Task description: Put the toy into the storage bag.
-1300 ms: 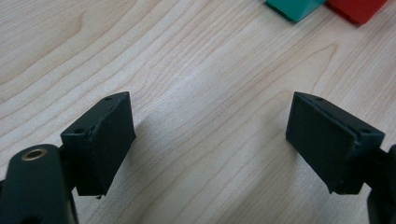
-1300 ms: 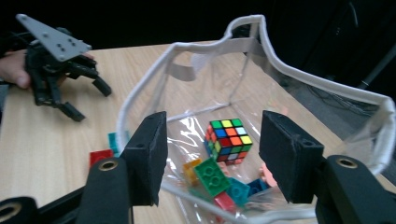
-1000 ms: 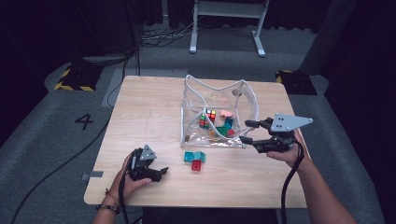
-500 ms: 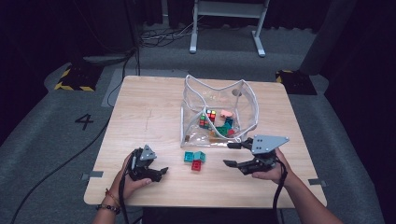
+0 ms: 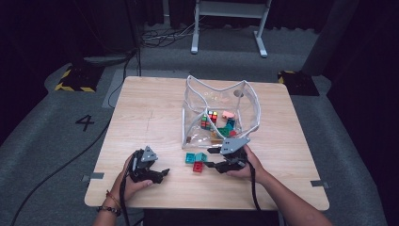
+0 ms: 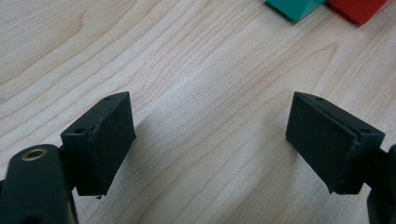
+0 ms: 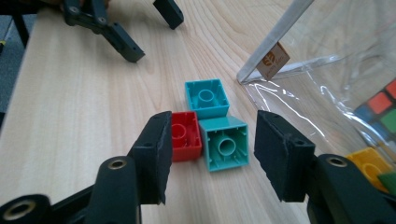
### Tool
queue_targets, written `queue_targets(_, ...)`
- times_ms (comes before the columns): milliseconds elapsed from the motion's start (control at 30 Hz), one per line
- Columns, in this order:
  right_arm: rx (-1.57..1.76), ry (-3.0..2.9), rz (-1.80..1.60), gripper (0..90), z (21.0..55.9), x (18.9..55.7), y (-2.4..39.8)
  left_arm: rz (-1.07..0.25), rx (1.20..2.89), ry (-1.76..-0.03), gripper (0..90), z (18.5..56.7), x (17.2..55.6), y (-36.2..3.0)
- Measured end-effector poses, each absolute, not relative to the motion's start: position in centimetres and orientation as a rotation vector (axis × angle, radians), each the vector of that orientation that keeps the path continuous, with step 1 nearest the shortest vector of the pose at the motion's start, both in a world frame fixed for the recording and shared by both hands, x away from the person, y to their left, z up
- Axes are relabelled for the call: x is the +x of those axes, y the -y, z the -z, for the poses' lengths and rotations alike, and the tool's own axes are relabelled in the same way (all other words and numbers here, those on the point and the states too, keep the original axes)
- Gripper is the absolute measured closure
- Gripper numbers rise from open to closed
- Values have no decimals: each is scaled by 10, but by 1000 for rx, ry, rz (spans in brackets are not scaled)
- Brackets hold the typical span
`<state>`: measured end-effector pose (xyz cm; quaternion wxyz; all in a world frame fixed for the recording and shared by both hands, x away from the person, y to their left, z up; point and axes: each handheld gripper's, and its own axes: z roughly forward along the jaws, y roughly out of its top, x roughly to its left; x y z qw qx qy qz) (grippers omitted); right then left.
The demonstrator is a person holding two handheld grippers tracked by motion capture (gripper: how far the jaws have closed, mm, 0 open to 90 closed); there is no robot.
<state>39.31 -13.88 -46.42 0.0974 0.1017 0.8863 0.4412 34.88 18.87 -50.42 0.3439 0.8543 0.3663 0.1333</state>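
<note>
From the high view, the right gripper [image 5: 212, 157] sits low over the wooden table [image 5: 150, 117], held in a hand. Three small blocks lie just in front of it: a red block [image 5: 198, 166], a green block [image 5: 201, 157] and a blue block [image 5: 190, 158]. They touch each other. Just behind the right gripper stands a clear plastic bag [image 5: 249, 101] with its top open. Inside the bag are a colored cube puzzle [image 5: 212, 116], a pink piece [image 5: 228, 114] and more small blocks. The left gripper [image 5: 160, 175] rests on the table well off to the side of the blocks, in the other hand. On the grey floor beside the table, a "4" [image 5: 86, 122] is painted.

In the left gripper view, the left gripper [image 6: 210, 135] is open wide, with only bare table between its jaws. Far ahead of it are the corners of the green block [image 6: 294, 6] and the red block [image 6: 357, 8].

In the right gripper view, the right gripper [image 7: 210, 154] is about half open and its jaws have just been closing. The green block [image 7: 224, 142] sits between them, not yet pressed. The red block [image 7: 186, 135] is by one jaw. The blue block [image 7: 206, 98] lies just past them. Beside the other jaw is the bag [image 7: 336, 60], with a small brown tag [image 7: 272, 61] whose writing is too small to read, and the cube puzzle [image 7: 380, 109] inside. The left gripper [image 7: 149, 25] shows far ahead.
</note>
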Motion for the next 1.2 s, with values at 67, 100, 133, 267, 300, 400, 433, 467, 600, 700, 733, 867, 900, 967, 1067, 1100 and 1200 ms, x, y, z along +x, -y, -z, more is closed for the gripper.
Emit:
queue_targets(67,291,-2625,-1281,467,469,398,134,-348,2219,-953,156,504,349,-189)
queue_targets(100,311,-2633,-1263,468,471,399,132,-348,2219,-953,156,504,349,-189)
queue_targets(133,315,-2631,-1267,471,472,400,130,-348,2218,-953,156,504,349,-189)
queue_targets(267,323,-2633,-1278,474,474,406,123,-348,2218,-954,156,504,349,-189)
queue_targets(300,325,-2635,-1279,474,475,407,122,-346,2220,-953,156,504,349,-189)
queue_targets(400,346,-2638,-1257,487,478,410,119,-344,2218,-954,156,504,349,-189)
queue_targets(433,348,-2632,-1263,490,479,411,118,-344,2218,-954,156,504,349,-189)
queue_targets(467,347,-2622,-1275,490,480,412,117,-347,2216,-955,156,504,349,-189)
queue_targets(600,372,-2650,-1245,525,485,414,113,-346,2220,-953,156,504,349,-189)
queue_targets(700,357,-2668,-1237,590,489,416,113,-345,2220,-953,156,504,349,-189)
queue_targets(733,362,-2676,-1247,593,489,416,114,-345,2220,-953,156,504,349,-189)
queue_targets(867,340,-2688,-1242,594,487,413,119,-345,2220,-953,156,504,349,-189)
queue_targets(900,349,-2692,-1241,594,486,411,121,-346,2220,-953,156,504,349,-189)
queue_targets(967,339,-2694,-1249,594,484,408,126,-345,2221,-952,157,504,349,-189)
queue_targets(1067,344,-2698,-1269,594,482,402,135,-346,2220,-953,157,504,349,-189)
queue_targets(1100,356,-2698,-1260,594,481,400,139,-349,2219,-953,156,504,349,-189)
queue_targets(1200,384,-2705,-1247,594,481,396,151,-349,2218,-954,156,504,348,-189)
